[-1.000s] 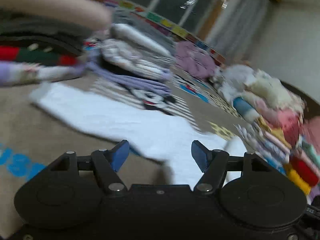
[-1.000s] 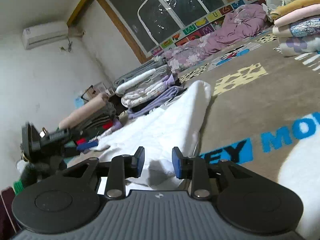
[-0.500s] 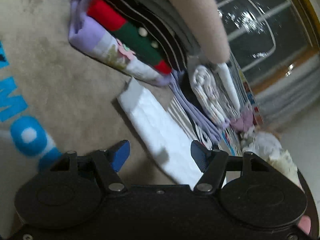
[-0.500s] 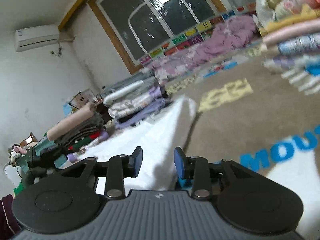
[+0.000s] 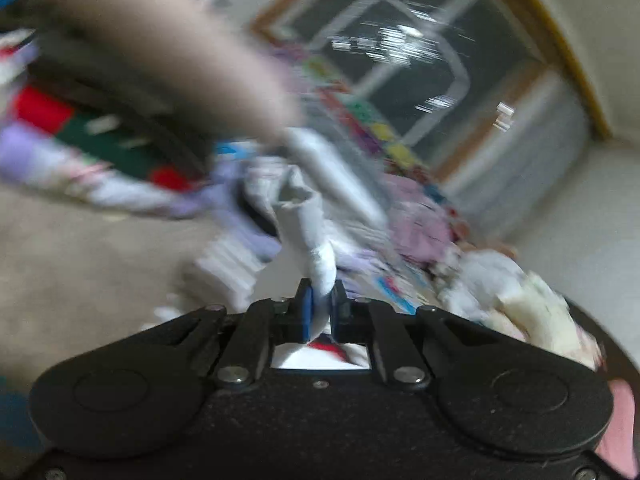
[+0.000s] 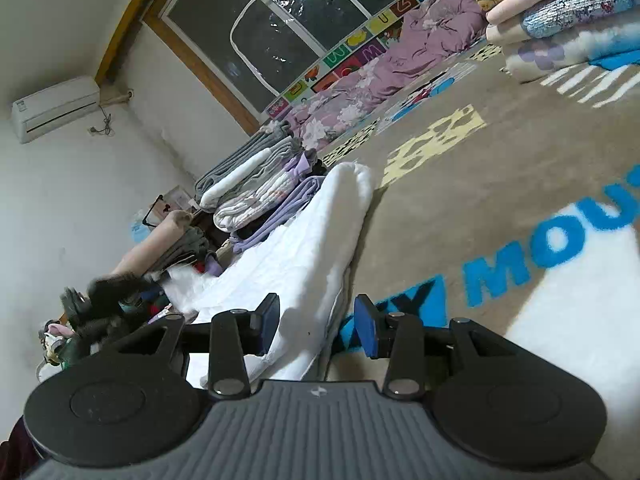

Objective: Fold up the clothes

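Right now my left claw (image 5: 320,312) is pinched tight on a bunched end of the white garment (image 5: 304,224), which rises as a twisted tube through the centre of that blurred frame. My right claw (image 6: 316,326) is spread wide, low over the carpet (image 6: 500,168), its blue pads either side of the garment's near edge. From there the white garment (image 6: 304,248) stretches toward the folded clothes stack (image 6: 256,184) at centre left.
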### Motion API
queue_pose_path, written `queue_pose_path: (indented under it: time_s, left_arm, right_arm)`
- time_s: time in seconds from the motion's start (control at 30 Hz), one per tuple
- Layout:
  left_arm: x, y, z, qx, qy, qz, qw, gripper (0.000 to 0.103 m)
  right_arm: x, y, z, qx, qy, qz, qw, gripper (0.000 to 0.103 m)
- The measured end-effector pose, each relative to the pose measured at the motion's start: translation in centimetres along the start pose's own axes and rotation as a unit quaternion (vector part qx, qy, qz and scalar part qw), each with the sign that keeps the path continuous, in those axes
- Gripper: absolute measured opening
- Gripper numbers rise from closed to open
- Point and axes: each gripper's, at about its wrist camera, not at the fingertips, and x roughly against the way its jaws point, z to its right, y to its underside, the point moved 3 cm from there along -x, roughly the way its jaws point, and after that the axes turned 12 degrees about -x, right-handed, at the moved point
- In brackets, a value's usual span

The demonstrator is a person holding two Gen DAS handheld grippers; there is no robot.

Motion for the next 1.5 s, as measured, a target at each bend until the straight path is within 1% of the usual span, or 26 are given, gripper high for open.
queue_pose_path:
  time_s: [0.1, 0.23, 0.43, 0.6, 0.63, 0.67, 0.73, 0.8, 0.83, 0.97, 1.07, 1.13, 1.17, 1.23, 1.3, 1.43, 1.5]
  left_arm:
    - [-0.6, 0.4, 5.3, -0.073, 0.029, -0.004, 0.9969, 0.006]
    - [-2.1, 2.3, 11.1, -0.153, 0.060, -0.015, 0.9862, 0.006]
    - [-3.5, 5.3, 14.1, -0.206, 0.095, -0.044, 0.9730, 0.006]
    - [-4.6, 7.8, 16.5, -0.246, 0.122, -0.069, 0.9589, 0.006]
    - [-4.8, 8.3, 16.9, -0.255, 0.128, -0.074, 0.9557, 0.009]
    - [-5.0, 8.7, 17.4, -0.263, 0.133, -0.079, 0.9524, 0.028]
    - [-5.5, 9.7, 18.3, -0.279, 0.144, -0.089, 0.9454, 0.056]
    - [-5.9, 10.7, 19.3, -0.295, 0.155, -0.098, 0.9378, 0.056]
    - [-5.4, 10.1, 18.9, -0.295, 0.149, -0.092, 0.9393, 0.056]
    - [-1.5, 6.3, 14.5, -0.269, 0.109, -0.058, 0.9552, 0.056]
    - [1.8, 5.5, 10.5, -0.260, 0.067, -0.062, 0.9612, 0.058]
    - [3.7, 5.7, 7.8, -0.252, 0.039, -0.077, 0.9638, 0.058]
    - [4.6, 5.9, 6.5, -0.244, 0.026, -0.087, 0.9656, 0.058]
    - [6.0, 6.5, 4.4, -0.222, 0.025, -0.109, 0.9686, 0.058]
    - [7.2, 7.3, 3.8, -0.232, 0.026, -0.122, 0.9647, 0.058]
    - [8.4, 9.4, 4.3, -0.258, 0.047, -0.163, 0.9512, 0.058]
    - [8.6, 10.1, 5.1, -0.271, 0.059, -0.177, 0.9444, 0.058]
  right_arm:
    - [0.1, -0.1, 0.0, -0.004, -0.005, 0.001, 1.000, 0.042]
    - [0.5, -0.3, 0.0, -0.010, -0.014, 0.008, 1.000, 0.044]
    - [0.5, -0.7, 0.6, -0.033, -0.020, 0.012, 0.999, 0.044]
    - [0.4, -0.9, 1.2, -0.051, -0.026, 0.014, 0.998, 0.044]
    - [0.4, -0.9, 1.3, -0.054, -0.027, 0.013, 0.998, 0.043]
    - [0.4, -0.9, 1.4, -0.056, -0.028, 0.012, 0.998, 0.043]
    - [0.3, -1.0, 1.5, -0.059, -0.029, 0.011, 0.998, 0.043]
    - [0.2, -1.0, 1.6, -0.063, -0.030, 0.009, 0.998, 0.043]
    - [0.2, -1.1, 1.6, -0.065, -0.031, 0.008, 0.997, 0.044]
    - [0.1, -1.3, 1.8, -0.073, -0.028, 0.007, 0.997, 0.046]
    - [0.0, -2.2, 1.6, -0.087, -0.009, 0.021, 0.996, 0.051]
    - [-0.1, -2.8, 1.6, -0.097, 0.003, 0.030, 0.995, 0.066]
    - [-0.2, -3.1, 1.5, -0.102, 0.010, 0.034, 0.994, 0.069]
    - [-0.9, -3.9, 1.5, -0.109, 0.021, 0.034, 0.993, 0.076]
    - [-2.5, -4.9, 1.7, -0.122, 0.033, 0.028, 0.992, 0.079]
    - [-6.2, -7.2, 1.9, -0.142, 0.055, 0.015, 0.988, 0.080]
    - [-7.8, -8.1, 1.7, -0.138, 0.066, 0.008, 0.988, 0.079]
